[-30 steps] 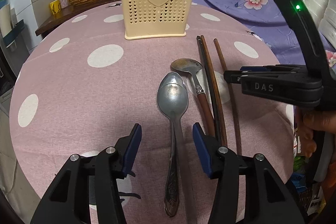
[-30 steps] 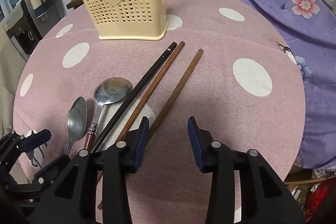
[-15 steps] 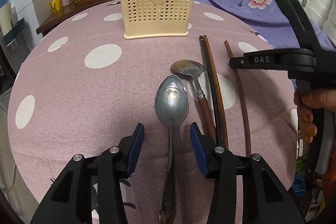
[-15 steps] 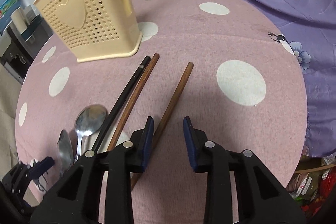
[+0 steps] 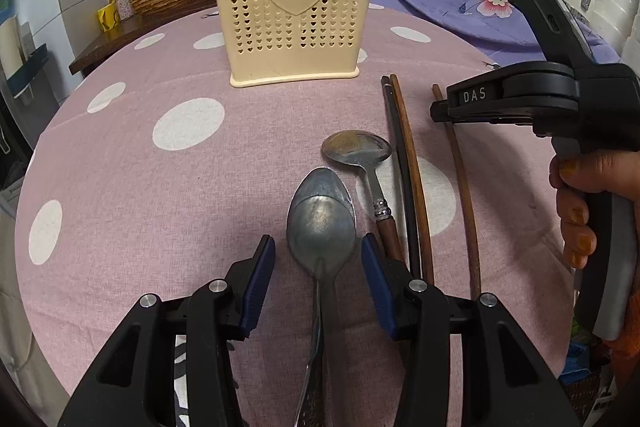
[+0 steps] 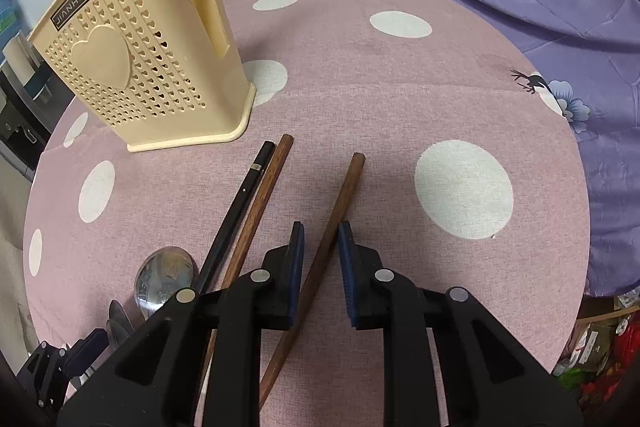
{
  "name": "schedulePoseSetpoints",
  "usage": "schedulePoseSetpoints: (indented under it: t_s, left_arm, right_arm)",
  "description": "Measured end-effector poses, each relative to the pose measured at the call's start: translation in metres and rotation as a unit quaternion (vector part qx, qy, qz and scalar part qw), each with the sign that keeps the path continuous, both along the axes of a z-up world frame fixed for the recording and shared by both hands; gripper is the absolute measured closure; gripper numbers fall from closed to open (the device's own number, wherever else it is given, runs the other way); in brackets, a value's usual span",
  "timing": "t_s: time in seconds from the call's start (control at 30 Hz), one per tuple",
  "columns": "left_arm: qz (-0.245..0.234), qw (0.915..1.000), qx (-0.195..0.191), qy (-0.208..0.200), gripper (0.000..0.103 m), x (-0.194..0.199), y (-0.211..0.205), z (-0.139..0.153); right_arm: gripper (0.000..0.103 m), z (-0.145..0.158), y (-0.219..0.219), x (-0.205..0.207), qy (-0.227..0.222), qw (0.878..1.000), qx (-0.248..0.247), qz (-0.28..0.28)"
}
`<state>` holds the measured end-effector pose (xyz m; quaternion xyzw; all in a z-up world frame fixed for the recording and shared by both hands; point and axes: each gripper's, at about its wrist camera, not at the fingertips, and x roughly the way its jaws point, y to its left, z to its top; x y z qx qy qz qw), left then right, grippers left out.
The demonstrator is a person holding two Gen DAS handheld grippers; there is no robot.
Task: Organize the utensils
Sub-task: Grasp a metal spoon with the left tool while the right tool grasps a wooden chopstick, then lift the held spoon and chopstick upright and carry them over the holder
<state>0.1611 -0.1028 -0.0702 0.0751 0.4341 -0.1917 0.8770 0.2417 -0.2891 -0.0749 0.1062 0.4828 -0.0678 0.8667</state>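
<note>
- Evidently both tools line up for a pick: left gripper (image 5: 318, 255) spread wide, straddling the large spoon (image 5: 321, 223)
- right gripper (image 6: 320, 259) narrowed around the lone brown chopstick (image 6: 320, 259), seemingly not yet pinching
- cream holder (image 5: 294, 7) reads "JIANHAO"; right tool's body is marked "DAS"

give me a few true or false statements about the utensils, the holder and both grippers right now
1. The left gripper straddles the large steel spoon with jaws open. True.
2. The right gripper is clamped on the black chopstick. False: its open jaws flank the lone brown chopstick.
3. The cream utensil holder stands upright on the polka-dot tablecloth. True.
4. Both spoons are already in the holder. False: the large spoon and the wooden-handled spoon lie on the cloth.
</note>
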Motion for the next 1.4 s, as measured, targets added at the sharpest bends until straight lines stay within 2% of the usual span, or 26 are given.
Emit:
schedulePoseSetpoints:
  t_s: [0.13, 0.47, 0.7, 0.97, 1.2, 1.4]
  left_arm:
    - [0.001, 1.0000, 0.000, -0.001, 0.067, 0.003, -0.003, 0.000]
    - [-0.001, 1.0000, -0.008, 0.002, 0.068, 0.001, -0.003, 0.002]
    - [-0.008, 0.9993, -0.037, 0.006, 0.068, 0.001, 0.008, 0.013]
    - [0.002, 0.9991, -0.041, 0.006, 0.068, 0.008, 0.016, 0.010]
    - [0.020, 0.9967, -0.071, -0.035, 0.068, 0.012, 0.028, 0.027]
    - [0.038, 0.9907, -0.098, -0.087, 0.068, 0.022, 0.039, 0.052]
  right_arm:
    - [0.090, 0.000, -0.001, 0.001, 0.000, 1.000, 0.001, -0.003]
    - [0.092, 0.000, -0.005, 0.005, -0.004, 1.000, 0.015, -0.012]
    - [0.093, 0.003, -0.011, 0.002, -0.019, 0.999, 0.042, -0.017]
    - [0.093, 0.011, -0.007, -0.005, -0.034, 0.998, 0.052, -0.008]
    - [0.093, 0.020, -0.007, -0.011, -0.058, 0.997, 0.055, -0.003]
    - [0.093, 0.029, -0.002, -0.015, -0.077, 0.996, 0.046, 0.006]
